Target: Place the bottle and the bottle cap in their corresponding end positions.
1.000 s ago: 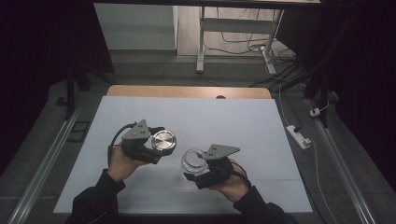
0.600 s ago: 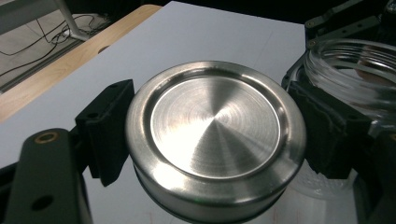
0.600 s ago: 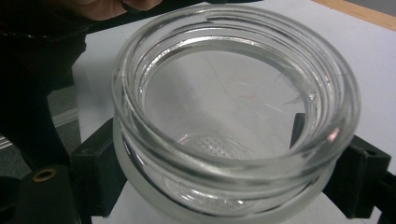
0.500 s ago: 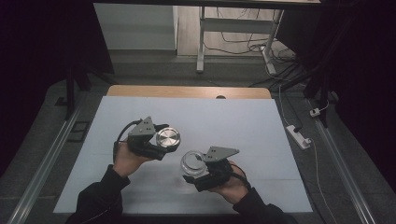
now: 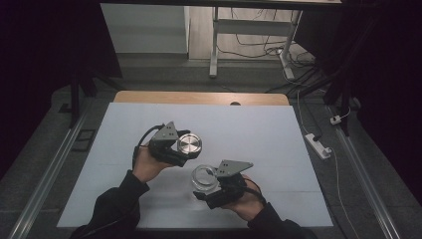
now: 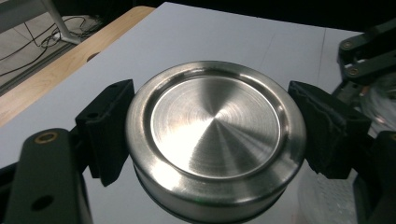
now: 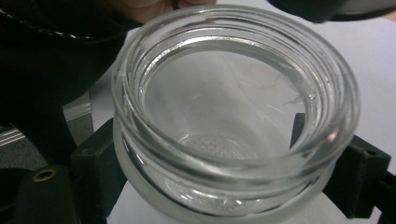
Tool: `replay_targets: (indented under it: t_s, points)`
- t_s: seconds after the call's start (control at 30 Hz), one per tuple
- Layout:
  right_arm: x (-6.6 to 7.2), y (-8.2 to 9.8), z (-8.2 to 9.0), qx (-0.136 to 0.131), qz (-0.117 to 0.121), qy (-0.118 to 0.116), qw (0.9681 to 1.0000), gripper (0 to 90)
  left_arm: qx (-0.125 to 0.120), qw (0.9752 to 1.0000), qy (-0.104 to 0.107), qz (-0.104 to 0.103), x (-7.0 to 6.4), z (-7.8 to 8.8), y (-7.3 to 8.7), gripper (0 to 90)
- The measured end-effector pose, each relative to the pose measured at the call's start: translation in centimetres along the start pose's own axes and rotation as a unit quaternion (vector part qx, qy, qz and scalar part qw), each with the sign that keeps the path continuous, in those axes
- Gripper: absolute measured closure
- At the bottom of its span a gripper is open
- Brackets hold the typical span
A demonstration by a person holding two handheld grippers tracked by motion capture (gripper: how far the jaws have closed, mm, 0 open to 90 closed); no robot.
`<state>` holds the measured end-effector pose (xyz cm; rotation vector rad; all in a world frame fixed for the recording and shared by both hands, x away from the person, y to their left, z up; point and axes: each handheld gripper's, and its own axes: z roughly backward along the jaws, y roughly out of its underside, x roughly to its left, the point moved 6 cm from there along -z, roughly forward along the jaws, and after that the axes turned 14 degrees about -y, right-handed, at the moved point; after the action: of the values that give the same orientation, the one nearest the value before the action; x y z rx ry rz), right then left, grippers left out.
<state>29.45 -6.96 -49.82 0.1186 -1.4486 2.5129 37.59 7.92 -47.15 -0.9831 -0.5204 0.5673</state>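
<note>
A round brushed-steel lid (image 5: 189, 144) (image 6: 215, 135) hangs above the white table, clamped at its rim by my left gripper (image 5: 185, 147) (image 6: 219, 135), whose black pads (image 6: 109, 128) press on both sides. Just right of it and nearer the front, my right gripper (image 5: 205, 180) (image 7: 224, 154) is shut on a clear glass jar (image 5: 203, 178) (image 7: 233, 112). The jar has a threaded open mouth facing up and nothing inside. The lid sits a little above and to the left of the jar's mouth, with a small gap between them.
The white table top (image 5: 259, 134) has a wooden strip (image 5: 199, 97) along its far edge. On the floor to the right lies a white power strip (image 5: 317, 145) with cables. A desk leg (image 5: 214, 45) stands beyond the table.
My left hand has carried the steel lid to the right and slightly down, closer to the jar. The right hand and the jar have stayed where they were.
</note>
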Motion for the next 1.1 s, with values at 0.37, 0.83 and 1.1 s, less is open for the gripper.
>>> replay_targets:
  t_s: [0.37, 0.83, 1.1]
  points:
    - [0.0, 0.8, -1.2, 0.014, -0.002, -0.006, 0.9999, 14.4, 0.009, 0.9999, 0.0, 0.011, 0.7, -3.0, 0.7, 20.0]
    - [-1.0, 1.7, -2.2, 0.028, -0.003, 0.004, 0.9996, 14.4, 0.024, 0.9997, -0.002, 0.008, 1.1, -6.9, 1.8, 20.0]
    - [-2.3, 1.8, -2.5, 0.025, -0.007, 0.022, 0.9994, 14.4, 0.025, 0.9994, -0.007, 0.02, 1.9, -8.7, 2.2, 20.0]
